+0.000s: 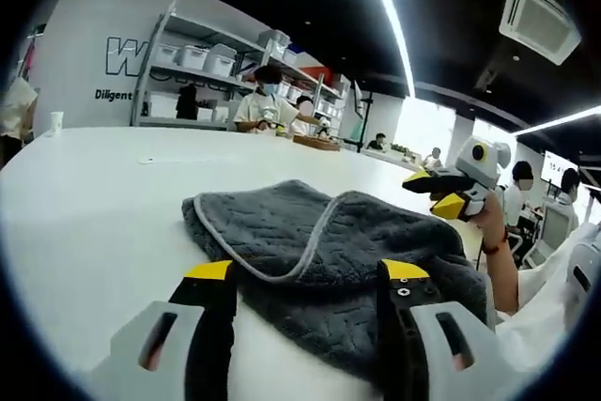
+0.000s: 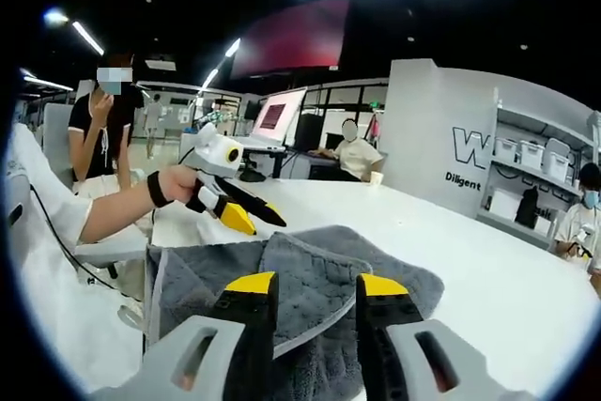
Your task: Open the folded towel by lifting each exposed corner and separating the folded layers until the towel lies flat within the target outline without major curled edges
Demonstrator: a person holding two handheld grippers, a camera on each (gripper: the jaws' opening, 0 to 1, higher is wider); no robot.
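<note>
White wall lettering reads "Diligent" (image 1: 113,95) (partly cut); both grippers (image 1: 308,271) (image 2: 308,285) gape over the grey towel (image 1: 310,260).

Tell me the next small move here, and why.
Probably lower the left gripper onto the grey-trimmed folded edge just ahead and pinch it: the towel lies folded on the white table, and both grippers hover open, holding nothing.

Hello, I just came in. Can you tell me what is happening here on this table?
A person holds a two-jaw gripper in each hand over a grey towel on a white table. The towel is still folded, with layers overlapping and one piped edge curled over. The left gripper and the right gripper are both open above the cloth, holding nothing. Other people sit or stand in the background.
</note>
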